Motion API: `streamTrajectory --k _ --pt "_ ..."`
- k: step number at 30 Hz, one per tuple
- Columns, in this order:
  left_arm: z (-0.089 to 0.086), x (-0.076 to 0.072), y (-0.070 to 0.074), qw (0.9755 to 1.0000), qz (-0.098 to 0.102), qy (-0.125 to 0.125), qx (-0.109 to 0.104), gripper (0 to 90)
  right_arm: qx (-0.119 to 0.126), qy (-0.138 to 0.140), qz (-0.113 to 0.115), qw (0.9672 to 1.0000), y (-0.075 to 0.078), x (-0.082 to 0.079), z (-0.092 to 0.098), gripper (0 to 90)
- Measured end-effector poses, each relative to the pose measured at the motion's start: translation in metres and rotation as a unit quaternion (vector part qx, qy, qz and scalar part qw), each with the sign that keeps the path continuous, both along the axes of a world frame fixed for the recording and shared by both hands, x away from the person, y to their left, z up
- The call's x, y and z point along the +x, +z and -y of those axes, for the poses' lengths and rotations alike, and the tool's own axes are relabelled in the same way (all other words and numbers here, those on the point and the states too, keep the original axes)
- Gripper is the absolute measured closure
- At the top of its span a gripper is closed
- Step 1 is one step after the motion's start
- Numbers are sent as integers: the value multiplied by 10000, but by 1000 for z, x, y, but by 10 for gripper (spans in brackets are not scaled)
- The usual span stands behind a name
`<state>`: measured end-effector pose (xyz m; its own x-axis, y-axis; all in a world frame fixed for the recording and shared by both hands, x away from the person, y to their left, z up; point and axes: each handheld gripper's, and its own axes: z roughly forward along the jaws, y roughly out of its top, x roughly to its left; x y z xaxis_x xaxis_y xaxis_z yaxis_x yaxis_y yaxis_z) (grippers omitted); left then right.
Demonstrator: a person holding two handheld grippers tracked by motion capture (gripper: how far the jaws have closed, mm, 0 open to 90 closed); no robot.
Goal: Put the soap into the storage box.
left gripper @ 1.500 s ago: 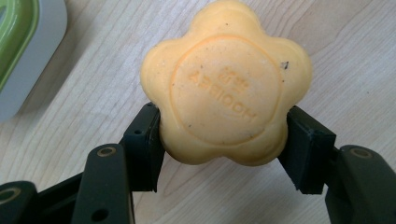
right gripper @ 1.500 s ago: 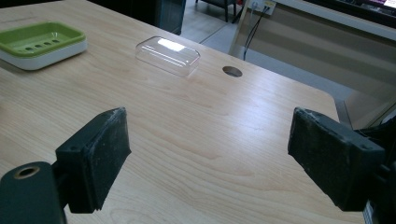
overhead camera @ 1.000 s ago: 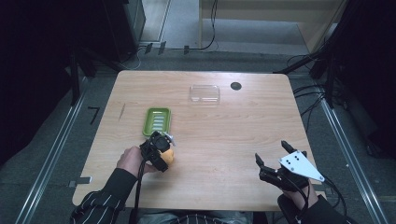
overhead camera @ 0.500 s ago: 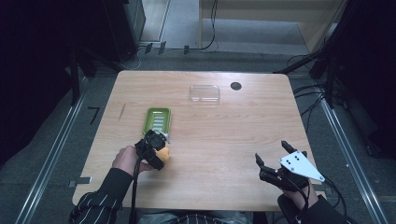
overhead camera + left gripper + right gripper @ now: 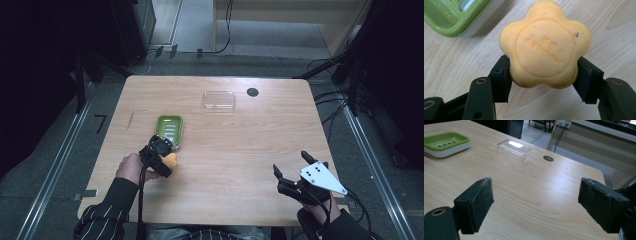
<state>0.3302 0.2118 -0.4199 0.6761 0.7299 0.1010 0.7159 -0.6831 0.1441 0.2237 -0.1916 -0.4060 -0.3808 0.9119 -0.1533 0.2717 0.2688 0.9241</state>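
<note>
High view: left tool point(image 5: 167, 161) grips an orange soap point(image 5: 171, 160) just beside the green dish point(image 5: 170, 129) on the worktop point(image 5: 240, 145); left gripper view: soap point(image 5: 545, 47) flower-shaped, stamped, speckled, clamped between pads; right gripper view: right tool point(image 5: 536, 207) wide, holding nothing.

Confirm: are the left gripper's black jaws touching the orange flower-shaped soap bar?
Touching. The left gripper view shows the left gripper pressing both pads against opposite sides of the orange flower-shaped soap bar.

Lower left of the high view: a dark pinstriped sleeve point(image 5: 102, 220) and a black left gripper point(image 5: 161, 156) trailing a black cable. The right gripper point(image 5: 296, 174), lower right, wears a grey three-cornered plate point(image 5: 321, 177) (dotted with small dark screws).
</note>
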Motion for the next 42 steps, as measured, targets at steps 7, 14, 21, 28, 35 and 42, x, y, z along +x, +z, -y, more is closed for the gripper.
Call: streamTrajectory --k 7,14,21,28,35,42 --pt "-2 3 4 10000 58 33 -42 397 -12 5 0 10000 0 0 0 134" --pt "-2 7 6 9999 117 51 -24 397 -11 12 -1 10000 0 0 0 134" --pt "-2 11 11 9997 185 76 -129 397 -15 16 -8 10000 0 0 0 134" --pt "-4 18 13 9996 234 104 -146 397 -7 19 -8 10000 0 0 0 134" --pt "-6 23 19 9991 334 138 -218 397 -14 19 -16 10000 0 0 -1 134" --pt "-10 30 22 9984 422 223 -302 397 -11 25 -18 10000 0 0 -1 134"
